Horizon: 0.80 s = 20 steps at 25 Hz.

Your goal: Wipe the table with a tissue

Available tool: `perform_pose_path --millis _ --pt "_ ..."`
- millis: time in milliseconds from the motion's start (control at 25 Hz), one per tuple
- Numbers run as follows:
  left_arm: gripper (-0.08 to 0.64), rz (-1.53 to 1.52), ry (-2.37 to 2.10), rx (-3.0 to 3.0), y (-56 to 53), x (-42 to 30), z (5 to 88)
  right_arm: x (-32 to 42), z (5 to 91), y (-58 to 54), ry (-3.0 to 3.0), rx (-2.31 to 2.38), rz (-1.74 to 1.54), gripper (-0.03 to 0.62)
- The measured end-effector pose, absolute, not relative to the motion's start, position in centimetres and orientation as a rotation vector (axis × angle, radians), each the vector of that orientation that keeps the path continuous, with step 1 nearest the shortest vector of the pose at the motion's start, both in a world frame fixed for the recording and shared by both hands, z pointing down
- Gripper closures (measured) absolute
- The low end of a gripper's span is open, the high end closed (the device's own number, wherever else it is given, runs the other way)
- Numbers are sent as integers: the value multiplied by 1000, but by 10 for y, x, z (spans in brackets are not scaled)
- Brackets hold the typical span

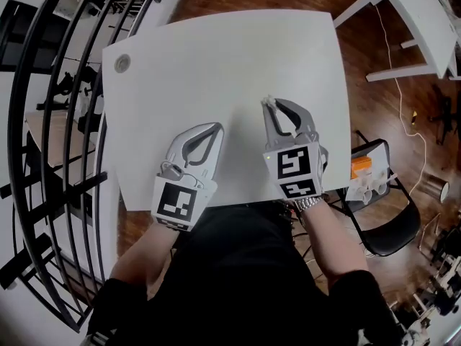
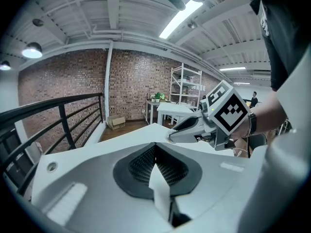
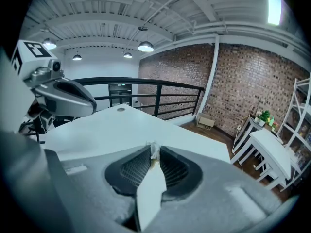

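Observation:
A white table lies under both grippers. Over its near right part, my right gripper has its jaws pressed together on a small white scrap of tissue. In the right gripper view the scrap of tissue sticks up at the tip of the right gripper. My left gripper hovers beside it at the near left, shut, with nothing seen between its jaws. The left gripper view shows the left gripper closed, and the right gripper just ahead to the right.
A round grommet sits in the table's far left corner. A black railing curves along the left side. A black chair with an orange packet stands at the right. Another white table is far right.

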<state>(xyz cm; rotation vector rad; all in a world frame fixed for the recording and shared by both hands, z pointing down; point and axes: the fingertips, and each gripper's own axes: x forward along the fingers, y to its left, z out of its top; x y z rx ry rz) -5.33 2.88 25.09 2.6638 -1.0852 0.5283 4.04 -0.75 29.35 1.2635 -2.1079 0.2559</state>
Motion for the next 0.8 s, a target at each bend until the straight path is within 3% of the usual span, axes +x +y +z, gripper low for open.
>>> perform_pose_path --millis 800 --pt "543 487 -1028 2765 63 -76 227 -15 239 65 -2230 1239 231 545"
